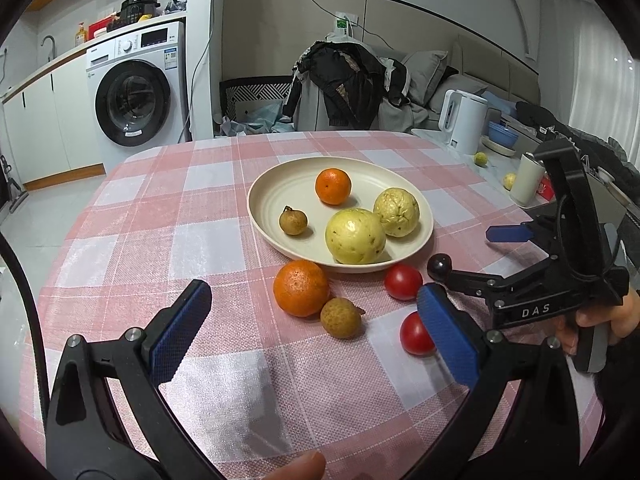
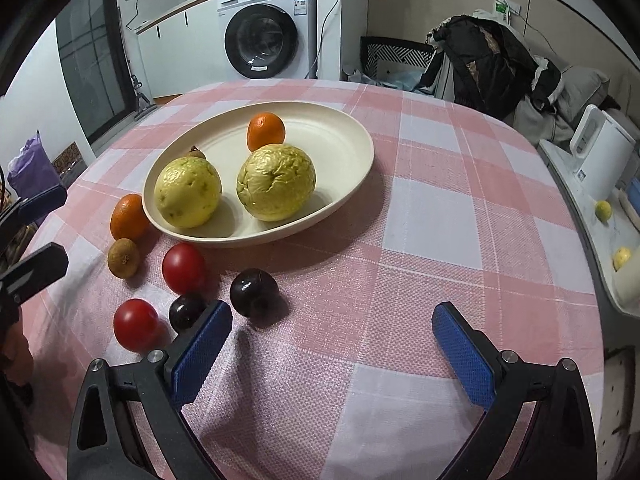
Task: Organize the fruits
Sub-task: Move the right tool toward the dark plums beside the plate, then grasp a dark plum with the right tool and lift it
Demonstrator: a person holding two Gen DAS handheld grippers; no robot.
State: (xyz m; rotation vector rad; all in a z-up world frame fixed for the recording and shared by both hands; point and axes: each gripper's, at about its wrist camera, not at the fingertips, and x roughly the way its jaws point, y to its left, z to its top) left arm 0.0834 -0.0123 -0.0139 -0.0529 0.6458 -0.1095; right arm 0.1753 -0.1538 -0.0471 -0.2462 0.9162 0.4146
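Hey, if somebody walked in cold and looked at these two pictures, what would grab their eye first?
Probably the cream plate mid-table on the pink checked tablecloth, with two big yellow fruits at its near side and a small orange behind. Next, the loose fruit on the cloth beside the plate: two red tomatoes, two dark plums, another orange. Both grippers, left and right, hover open, holding nothing.

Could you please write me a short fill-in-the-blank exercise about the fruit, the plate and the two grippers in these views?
1. The cream plate holds two big yellow fruits, one small brown fruit and one ____.
2. The number of red tomatoes on the checked tablecloth is ____.
3. The jaws of the left gripper and the right gripper are both ____.

Missing words: orange; two; open
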